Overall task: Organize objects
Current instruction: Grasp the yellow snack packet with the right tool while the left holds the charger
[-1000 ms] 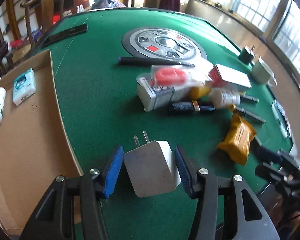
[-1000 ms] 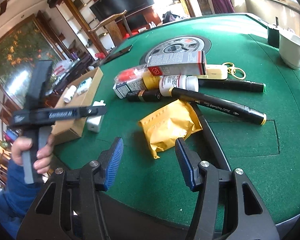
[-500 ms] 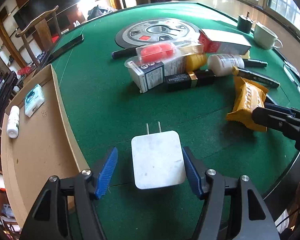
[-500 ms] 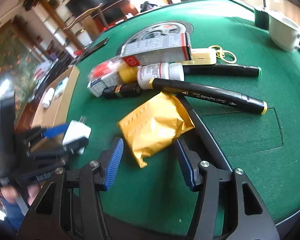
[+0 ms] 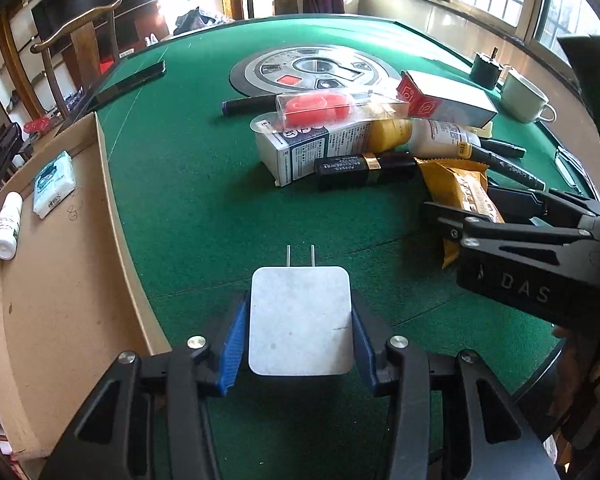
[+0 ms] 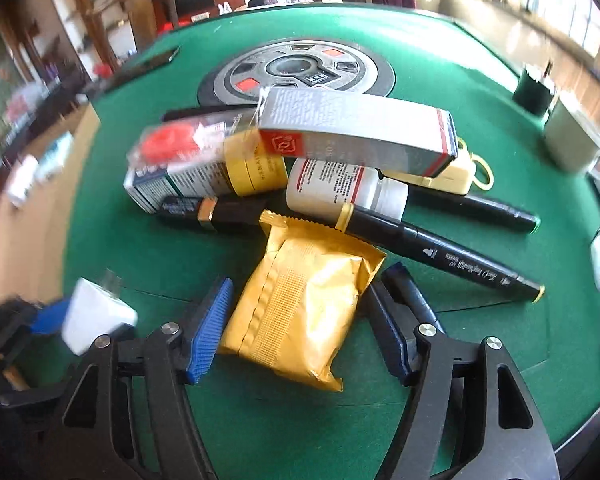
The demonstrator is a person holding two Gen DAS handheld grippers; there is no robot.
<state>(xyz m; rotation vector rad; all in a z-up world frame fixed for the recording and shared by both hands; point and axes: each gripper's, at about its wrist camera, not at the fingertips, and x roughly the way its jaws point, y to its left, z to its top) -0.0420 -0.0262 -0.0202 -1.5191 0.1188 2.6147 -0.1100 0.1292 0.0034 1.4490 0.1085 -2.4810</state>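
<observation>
Right hand-held gripper (image 6: 300,320) advanced astride yellow packet (image 6: 300,304), lengthwise.

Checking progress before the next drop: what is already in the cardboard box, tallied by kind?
White bottle: 1
Tissue pack: 1
Total in the cardboard box: 2

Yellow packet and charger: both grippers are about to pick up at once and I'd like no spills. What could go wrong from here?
1. The right gripper, jaws opening, straddles the packet, whose far end touches the marker and black tube; lifting may drag them.
2. The left gripper, closing, grips only the charger's smooth sides; it could slip.
</observation>
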